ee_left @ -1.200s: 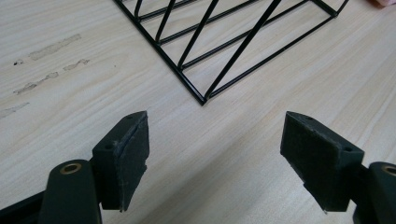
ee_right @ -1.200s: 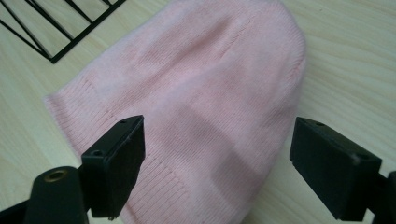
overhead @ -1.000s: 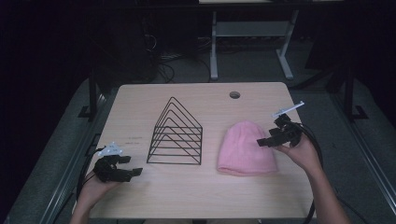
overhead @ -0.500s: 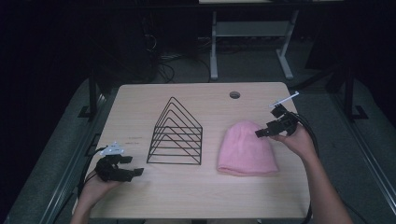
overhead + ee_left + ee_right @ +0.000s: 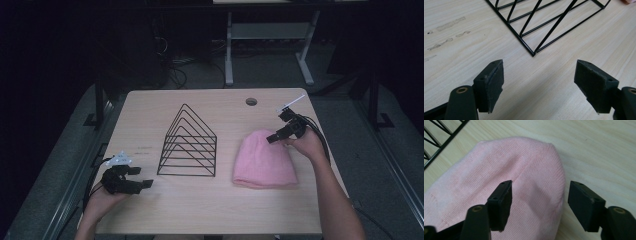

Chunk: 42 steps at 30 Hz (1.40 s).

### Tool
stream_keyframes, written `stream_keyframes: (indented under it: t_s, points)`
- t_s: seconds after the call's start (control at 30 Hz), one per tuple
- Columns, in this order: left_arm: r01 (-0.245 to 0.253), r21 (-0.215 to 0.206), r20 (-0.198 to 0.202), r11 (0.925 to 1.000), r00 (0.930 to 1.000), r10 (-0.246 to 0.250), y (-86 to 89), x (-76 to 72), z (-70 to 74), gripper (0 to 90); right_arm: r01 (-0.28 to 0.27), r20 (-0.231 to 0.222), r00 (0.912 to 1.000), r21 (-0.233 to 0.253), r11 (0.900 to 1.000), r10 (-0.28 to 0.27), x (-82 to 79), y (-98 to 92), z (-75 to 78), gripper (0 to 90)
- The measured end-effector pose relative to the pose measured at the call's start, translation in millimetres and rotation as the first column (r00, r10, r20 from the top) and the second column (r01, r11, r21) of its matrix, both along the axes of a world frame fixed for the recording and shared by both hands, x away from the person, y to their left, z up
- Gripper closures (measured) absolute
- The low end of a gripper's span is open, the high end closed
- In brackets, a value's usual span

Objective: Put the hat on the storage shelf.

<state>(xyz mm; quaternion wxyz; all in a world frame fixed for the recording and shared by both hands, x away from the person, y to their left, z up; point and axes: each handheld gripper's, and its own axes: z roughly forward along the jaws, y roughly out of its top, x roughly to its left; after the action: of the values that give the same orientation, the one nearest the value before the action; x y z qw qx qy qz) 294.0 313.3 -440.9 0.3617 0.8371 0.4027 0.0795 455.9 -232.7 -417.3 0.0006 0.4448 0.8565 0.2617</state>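
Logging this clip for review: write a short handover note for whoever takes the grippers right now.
Right gripper: open, over the top end of the pink hat, jaws straddling its edge, nothing gripped.
Left gripper: open and empty, low over the table, pointing at the near corner of the wire rack.
The hat lies flat to the right of the rack, apart from it.
Done: approach to the hat. Left: likely close on it and lift.

Pink knit hat (image 5: 264,159), black wire rack (image 5: 188,142).
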Motion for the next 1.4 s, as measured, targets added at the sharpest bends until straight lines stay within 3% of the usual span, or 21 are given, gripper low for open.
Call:
stream_keyframes:
  t_s: [0.2,0.47,0.7,1.13,1.4]
  points:
    - [0.001,-0.002,-0.003,1.0000,1.0000,-0.001,0.6,0.1,-1.1,23.9,-0.008,-0.060,0.9982,-0.013,1.000,0.007,9.0,4.7,-14.3,48.5]
    - [0.000,-0.003,-0.003,1.0000,1.0000,0.000,1.1,1.0,-1.3,23.9,-0.020,-0.093,0.9955,-0.001,1.000,0.020,11.9,8.0,-22.0,61.4]
    - [0.007,0.001,-0.007,1.0000,1.0000,-0.007,1.0,1.8,-2.1,23.9,0.005,-0.121,0.9926,0.027,1.000,-0.002,13.9,4.3,-26.5,63.8]
    - [0.005,0.001,-0.011,1.0000,0.9999,-0.005,0.4,1.8,-3.2,23.9,0.036,-0.127,0.9917,0.106,0.994,-0.022,10.9,-5.3,-30.5,75.7]
    - [0.013,0.006,-0.007,0.9999,0.9999,-0.013,0.5,2.1,-2.4,23.9,0.042,-0.109,0.9937,0.118,0.992,-0.029,4.5,-10.7,-23.9,77.2]
